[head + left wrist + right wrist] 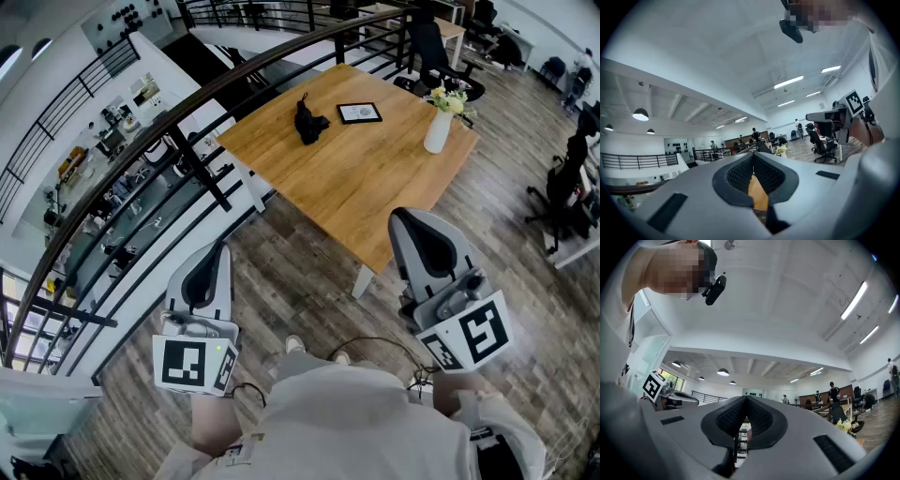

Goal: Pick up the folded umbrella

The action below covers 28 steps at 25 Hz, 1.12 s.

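Note:
The folded black umbrella [307, 122] lies on the wooden table [356, 178], towards its far left part. My left gripper [208, 251] is held low at the left, well short of the table, jaws together with nothing between them. My right gripper [424, 223] is at the right, just short of the table's near corner, also shut and empty. In the left gripper view the tips of the left gripper [752, 159] meet, with a strip of tabletop [758, 192] showing below. In the right gripper view the tips of the right gripper [747, 400] meet too. The umbrella shows in neither gripper view.
On the table lie a black-framed tablet [359, 112] and a white vase with flowers [439, 124]. A dark railing [187, 141] runs along the left over a drop to a lower floor. Office chairs [433, 52] stand behind and to the right of the table.

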### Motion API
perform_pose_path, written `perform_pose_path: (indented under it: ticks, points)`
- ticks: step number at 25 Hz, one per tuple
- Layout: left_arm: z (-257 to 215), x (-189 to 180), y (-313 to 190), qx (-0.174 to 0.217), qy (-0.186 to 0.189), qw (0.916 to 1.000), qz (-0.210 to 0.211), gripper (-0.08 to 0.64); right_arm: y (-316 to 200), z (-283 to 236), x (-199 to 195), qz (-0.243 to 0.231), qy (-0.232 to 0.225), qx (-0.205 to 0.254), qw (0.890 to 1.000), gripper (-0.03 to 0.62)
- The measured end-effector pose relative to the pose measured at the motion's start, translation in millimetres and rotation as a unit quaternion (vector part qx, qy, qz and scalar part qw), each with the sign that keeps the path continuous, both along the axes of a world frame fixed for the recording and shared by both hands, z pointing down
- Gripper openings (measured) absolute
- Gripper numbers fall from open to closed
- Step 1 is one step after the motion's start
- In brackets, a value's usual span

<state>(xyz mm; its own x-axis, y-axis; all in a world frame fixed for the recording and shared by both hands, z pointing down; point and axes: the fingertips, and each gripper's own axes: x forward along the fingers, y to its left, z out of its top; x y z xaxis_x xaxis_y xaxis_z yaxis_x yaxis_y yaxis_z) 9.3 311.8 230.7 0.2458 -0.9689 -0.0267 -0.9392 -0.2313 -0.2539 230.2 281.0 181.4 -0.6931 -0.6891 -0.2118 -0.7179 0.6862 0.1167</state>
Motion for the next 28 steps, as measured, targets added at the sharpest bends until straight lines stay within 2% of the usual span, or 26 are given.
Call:
perform_pose_path:
  ticks: [6,12,15,16,17,18,28]
  points:
    - [0,1,0,0.001,0.024,0.9997,-0.003,0.018,-7,7,9,0.010,-0.006,-0.008,1.000,0.028]
    - [4,3,-1,-0.008,0.019,0.9997,-0.012,0.018,-5,12,3,-0.019,0.004,-0.011,1.000,0.028]
    - [3,10,-6,-0.011,0.015,0.9998,-0.010,0.018,-11,5,11,-0.015,-0.036,-0.010,0.999,0.035]
    - [4,12,-7,-0.012,0.014,0.9998,-0.009,0.018,-12,1,14,-0.017,-0.057,-0.007,0.998,0.139]
    - [5,14,-8,-0.012,0.015,0.9998,-0.008,0.018,-11,-1,16,-0.022,-0.070,-0.005,0.997,0.318]
    - [6,16,-8,-0.012,0.017,0.9998,-0.007,0.018,-11,0,17,-0.026,-0.072,-0.005,0.997,0.337]
    - [13,30,-33,-0.006,0.020,0.9998,0.007,0.018,-30,17,23,-0.013,-0.047,-0.014,0.999,0.336]
